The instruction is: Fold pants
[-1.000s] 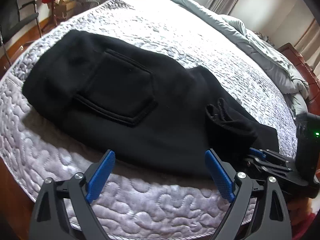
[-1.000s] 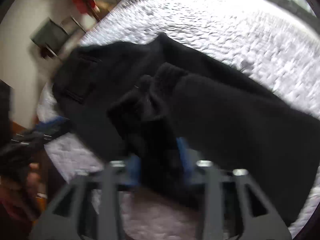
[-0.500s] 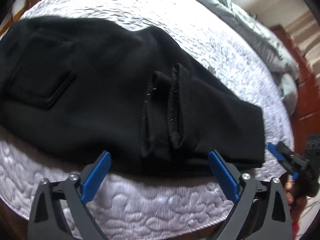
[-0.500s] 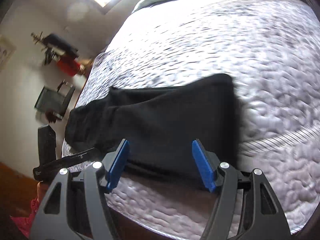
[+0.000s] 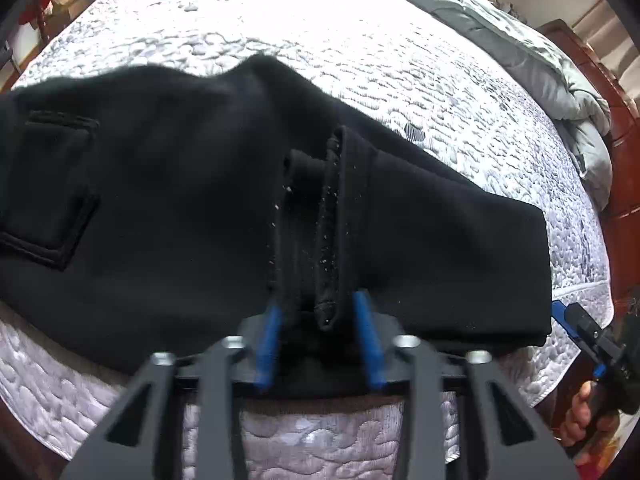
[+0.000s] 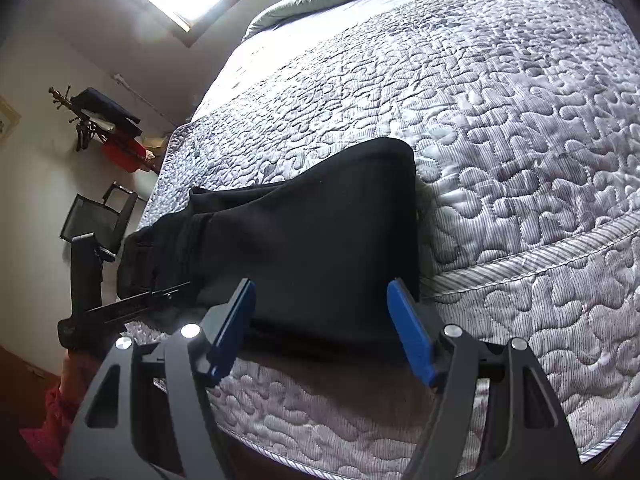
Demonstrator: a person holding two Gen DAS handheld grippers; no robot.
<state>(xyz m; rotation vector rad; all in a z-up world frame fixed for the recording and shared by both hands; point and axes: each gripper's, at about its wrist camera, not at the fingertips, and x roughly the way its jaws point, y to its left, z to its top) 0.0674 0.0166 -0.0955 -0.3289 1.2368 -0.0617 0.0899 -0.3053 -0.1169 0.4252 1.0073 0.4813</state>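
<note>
Black pants [image 5: 160, 200] lie folded across the quilted bed [image 5: 360, 60], back pocket [image 5: 44, 188] at the left. The two leg cuffs [image 5: 320, 220] rest on top near the front edge. My left gripper [image 5: 318, 336] is closing, and its blue pads press the cuffs' near end from both sides. In the right wrist view the folded end of the pants [image 6: 320, 232] lies just beyond my right gripper [image 6: 324, 328]. Its jaws are opening, and the near hem sits between the fingertips without being pinched. The left gripper [image 6: 132, 304] shows at the far end.
A grey duvet [image 5: 520, 48] is bunched at the bed's far side beside dark wooden furniture [image 5: 616, 160]. A black chair [image 6: 100, 220] and a coat rack [image 6: 104, 124] stand by the wall past the bed. The bed edge [image 6: 520, 264] runs just under both grippers.
My left gripper slid right from the pocket area to the cuffs and closed on them. My right gripper let go of the bunched fabric, swung to the folded end and stands wider.
</note>
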